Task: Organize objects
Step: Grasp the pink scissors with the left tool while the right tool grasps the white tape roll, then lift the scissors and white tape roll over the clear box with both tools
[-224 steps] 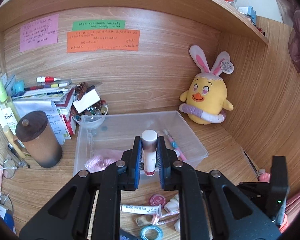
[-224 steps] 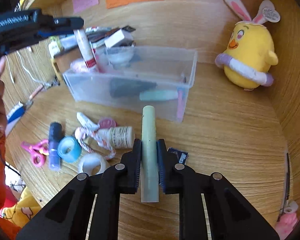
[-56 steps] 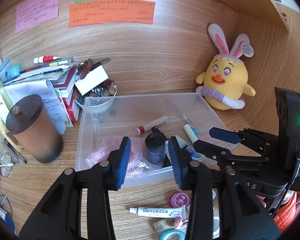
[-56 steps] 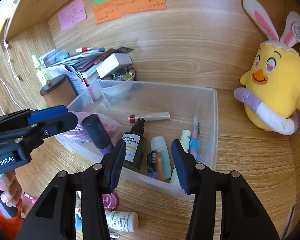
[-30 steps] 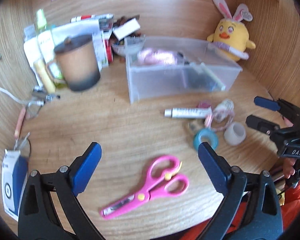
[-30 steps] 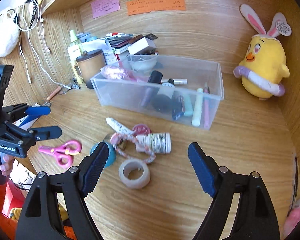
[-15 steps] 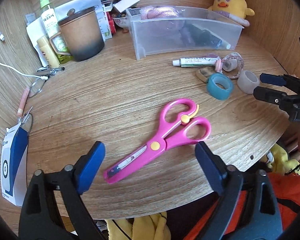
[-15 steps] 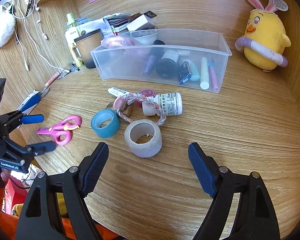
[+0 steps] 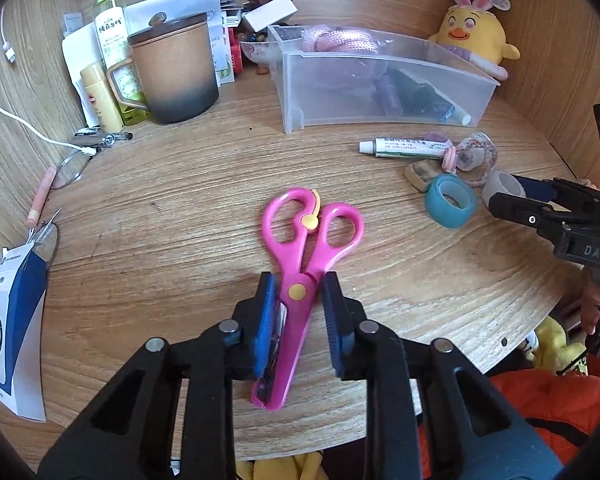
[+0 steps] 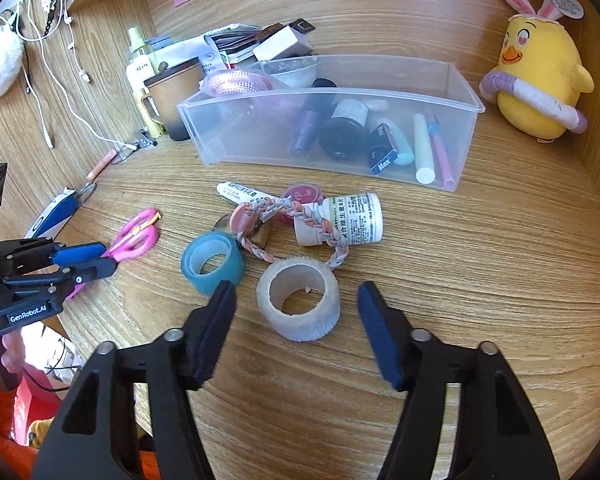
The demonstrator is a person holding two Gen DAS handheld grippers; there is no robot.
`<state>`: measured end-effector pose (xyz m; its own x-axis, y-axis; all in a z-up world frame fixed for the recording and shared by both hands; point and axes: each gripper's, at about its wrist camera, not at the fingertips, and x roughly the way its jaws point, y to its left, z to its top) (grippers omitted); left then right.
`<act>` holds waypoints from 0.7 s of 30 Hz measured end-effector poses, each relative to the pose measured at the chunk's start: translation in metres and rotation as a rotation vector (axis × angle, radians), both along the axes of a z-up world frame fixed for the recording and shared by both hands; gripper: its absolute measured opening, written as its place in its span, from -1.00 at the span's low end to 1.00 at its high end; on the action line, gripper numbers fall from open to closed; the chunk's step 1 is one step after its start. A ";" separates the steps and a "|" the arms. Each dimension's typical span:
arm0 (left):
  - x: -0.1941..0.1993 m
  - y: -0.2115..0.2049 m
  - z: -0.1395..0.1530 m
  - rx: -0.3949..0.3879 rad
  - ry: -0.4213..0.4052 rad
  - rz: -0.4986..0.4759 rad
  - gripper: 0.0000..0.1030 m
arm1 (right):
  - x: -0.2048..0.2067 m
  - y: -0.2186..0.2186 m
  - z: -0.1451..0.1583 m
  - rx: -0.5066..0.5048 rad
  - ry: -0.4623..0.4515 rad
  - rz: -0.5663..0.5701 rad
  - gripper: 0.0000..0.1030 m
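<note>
1. Left hand-held gripper [image 9: 298, 312] has just been closing, and its blue pads now sit on either side of the pink scissors [image 9: 304, 264] near the pivot, gripping them as they lie flat on the bench [image 9: 172, 208].
2. The scissors' handle loops point away from it, toward the clear bin [image 9: 380, 80]; the blade tips lie back under the jaws.
3. Right hand-held gripper [image 10: 298, 320] has also just been closing, but its jaws stand apart, with the translucent tape roll [image 10: 298, 302] between them and neither pad touching it.
4. A blue tape roll [image 10: 212, 262] lies just beside the left-hand pad [image 10: 212, 332].
</note>
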<state>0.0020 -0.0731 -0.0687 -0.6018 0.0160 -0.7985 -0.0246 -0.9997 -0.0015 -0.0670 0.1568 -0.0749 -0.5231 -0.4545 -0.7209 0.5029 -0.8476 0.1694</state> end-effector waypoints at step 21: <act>-0.025 0.020 0.045 0.046 0.164 0.013 -0.65 | -0.003 0.009 0.038 -0.064 0.105 -0.018 -0.30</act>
